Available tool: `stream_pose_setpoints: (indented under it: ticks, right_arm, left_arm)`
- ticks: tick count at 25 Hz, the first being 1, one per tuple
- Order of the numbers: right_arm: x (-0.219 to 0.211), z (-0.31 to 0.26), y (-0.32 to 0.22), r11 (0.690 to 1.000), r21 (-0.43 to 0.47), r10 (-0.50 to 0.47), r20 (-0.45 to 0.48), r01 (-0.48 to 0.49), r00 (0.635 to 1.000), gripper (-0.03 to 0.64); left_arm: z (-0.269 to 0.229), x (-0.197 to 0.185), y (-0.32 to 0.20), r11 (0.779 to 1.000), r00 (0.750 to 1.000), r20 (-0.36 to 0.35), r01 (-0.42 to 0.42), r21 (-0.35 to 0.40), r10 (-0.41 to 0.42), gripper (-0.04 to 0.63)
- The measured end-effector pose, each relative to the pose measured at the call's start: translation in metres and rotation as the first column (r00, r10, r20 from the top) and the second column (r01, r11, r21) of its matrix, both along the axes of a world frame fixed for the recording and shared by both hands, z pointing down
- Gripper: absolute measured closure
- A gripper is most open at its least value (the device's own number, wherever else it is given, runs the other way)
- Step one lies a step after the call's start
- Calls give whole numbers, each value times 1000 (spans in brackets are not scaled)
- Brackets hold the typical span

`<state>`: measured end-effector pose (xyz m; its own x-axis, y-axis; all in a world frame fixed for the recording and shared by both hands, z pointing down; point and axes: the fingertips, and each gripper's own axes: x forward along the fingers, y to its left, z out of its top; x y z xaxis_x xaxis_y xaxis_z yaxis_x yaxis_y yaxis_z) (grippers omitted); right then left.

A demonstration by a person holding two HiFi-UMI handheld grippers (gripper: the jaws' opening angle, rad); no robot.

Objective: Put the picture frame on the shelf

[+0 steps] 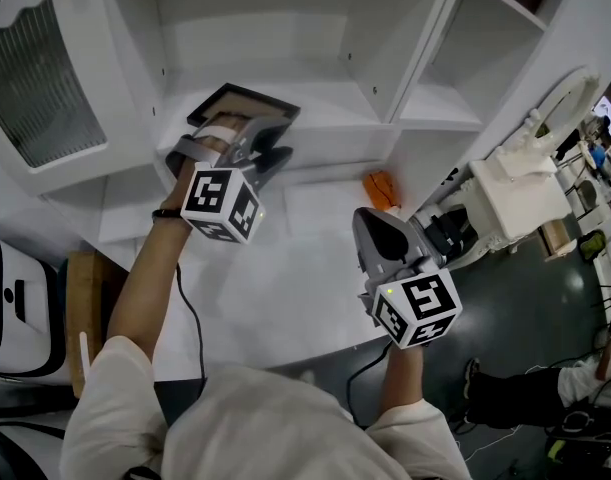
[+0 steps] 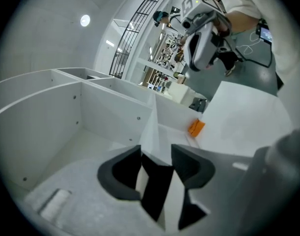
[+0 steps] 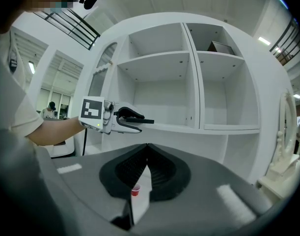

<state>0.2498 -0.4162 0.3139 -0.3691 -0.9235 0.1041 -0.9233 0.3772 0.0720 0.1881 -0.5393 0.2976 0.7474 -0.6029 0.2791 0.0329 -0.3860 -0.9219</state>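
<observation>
The dark-edged picture frame (image 1: 247, 100) lies low on the white shelf (image 1: 325, 108), in its left compartment. My left gripper (image 1: 265, 146) reaches in over the frame's near edge. In the left gripper view the black frame edge (image 2: 157, 181) stands between the jaws, with pale slivers beside it, so the pads do not press on it and the left gripper (image 2: 156, 154) is open. My right gripper (image 1: 370, 220) hovers over the white table (image 1: 285, 288), shut and empty (image 3: 147, 146). The right gripper view shows the left gripper (image 3: 132, 122) at the shelf (image 3: 189, 128).
A small orange object (image 1: 382, 188) lies on the table below the shelf's divider. A white ornate piece (image 1: 525, 193) stands at the right. An open cabinet door (image 1: 35, 88) with ribbed glass hangs at the left. More shelf compartments rise to the right.
</observation>
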Motion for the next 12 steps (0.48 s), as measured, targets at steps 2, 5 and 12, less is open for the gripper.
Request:
stream_pose_setpoints:
  ticks: [2,5,12]
  right_arm:
    - [1,0,-2,1000,0,-2,2,2,1000,612]
    - [0,2,-4,1000,-3,-12,2,12,1000,612]
    - [-5,7,-4,998,-20,-68,-22,68,997,612]
  left_arm:
    - [2,1,-4,1000,1000,15,9,-14,-8,383]
    - [7,3,-10,999,999,43,33,-34,-31,348]
    - [24,4,-25,991,984,137,121,-65,-111,207]
